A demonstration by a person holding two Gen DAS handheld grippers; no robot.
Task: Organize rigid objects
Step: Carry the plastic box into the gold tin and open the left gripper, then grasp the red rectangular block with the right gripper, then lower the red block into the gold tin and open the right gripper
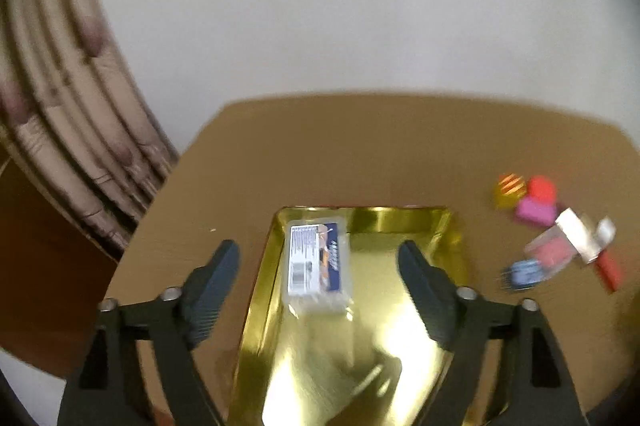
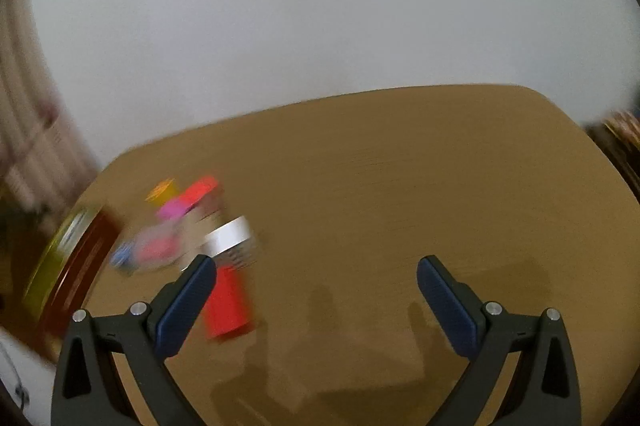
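A gold tray (image 1: 400,222) lies on the brown table, with a clear plastic box with a blue and white label (image 1: 316,262) in its far left part. My left gripper (image 1: 319,256) is open and empty above the tray, with the box between its fingers. To the right lies a blurred cluster: a yellow striped piece (image 1: 510,188), a red block (image 1: 542,188), a pink block (image 1: 534,212), a white roll (image 1: 580,232) and a small blue item (image 1: 522,272). My right gripper (image 2: 316,272) is open and empty, right of a red box (image 2: 228,302) and the white roll (image 2: 228,236).
The tray's edge (image 2: 60,250) shows at the far left of the right wrist view. A patterned curtain (image 1: 60,86) hangs left of the table. A pale wall stands behind. Bare brown tabletop (image 2: 400,186) spreads to the right of the cluster.
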